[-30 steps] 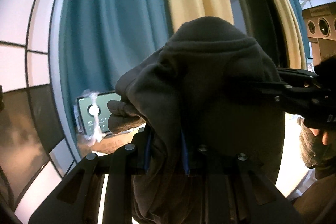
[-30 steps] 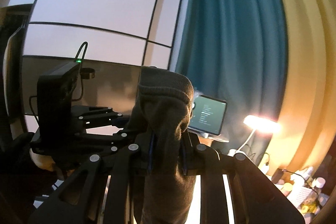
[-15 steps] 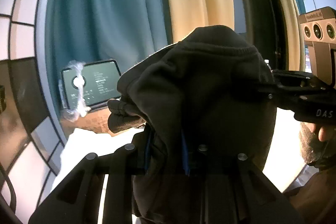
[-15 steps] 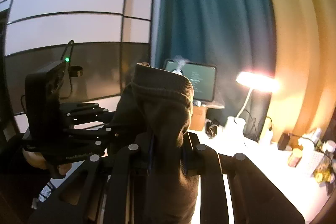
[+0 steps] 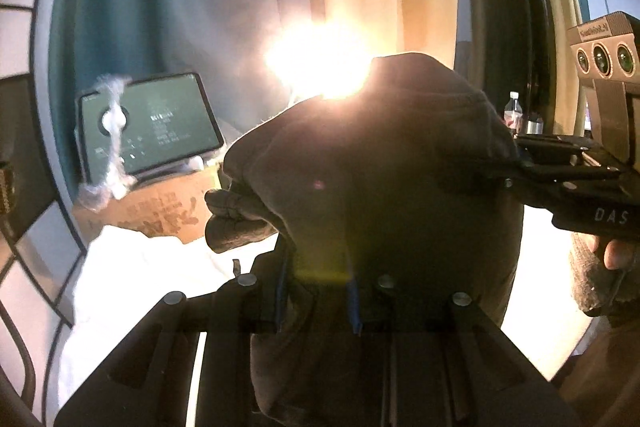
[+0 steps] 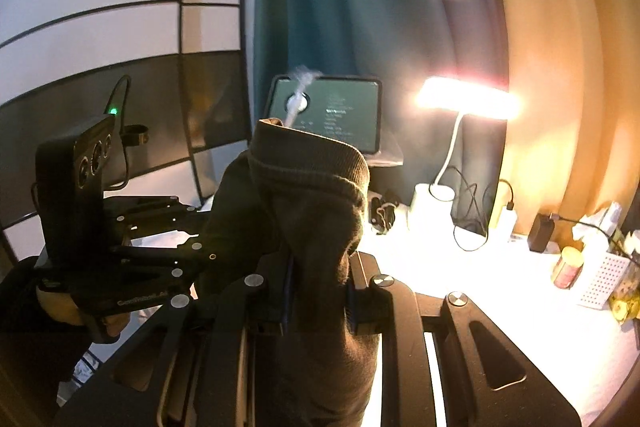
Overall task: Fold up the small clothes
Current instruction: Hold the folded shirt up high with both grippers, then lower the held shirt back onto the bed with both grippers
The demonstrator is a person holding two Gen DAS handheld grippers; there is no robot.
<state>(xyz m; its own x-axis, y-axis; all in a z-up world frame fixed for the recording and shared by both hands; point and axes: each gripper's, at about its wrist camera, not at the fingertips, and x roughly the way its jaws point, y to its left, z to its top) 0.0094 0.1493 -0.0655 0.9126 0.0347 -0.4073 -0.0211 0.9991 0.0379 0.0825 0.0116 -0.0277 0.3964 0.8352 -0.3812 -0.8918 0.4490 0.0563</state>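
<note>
A dark grey knit garment [image 5: 380, 187] hangs in the air, stretched between both grippers. In the left wrist view my left gripper [image 5: 316, 295] is shut on one bunched edge, its blue pads pressed into the cloth. The right gripper [image 5: 500, 179] comes in from the right and pinches the other edge, held by a hand in a grey sleeve. In the right wrist view my right gripper [image 6: 318, 291] is shut on the garment's ribbed hem [image 6: 316, 167], which stands up above the fingers. The left gripper [image 6: 200, 243] grips the cloth from the left. The garment's lower part is hidden behind the gripper bodies.
A white-covered table [image 6: 480, 287] lies below and ahead. On it are a lit desk lamp [image 6: 468, 99], a tablet [image 6: 332, 115] propped on a cardboard box [image 5: 160, 211], cables, a charger and a white perforated box [image 6: 600, 279]. Teal and yellow curtains hang behind.
Both grippers have sunk and tipped downward with the garment still held between them. The table, lamp and tablet have risen into view, and lamp glare now shines over the cloth.
</note>
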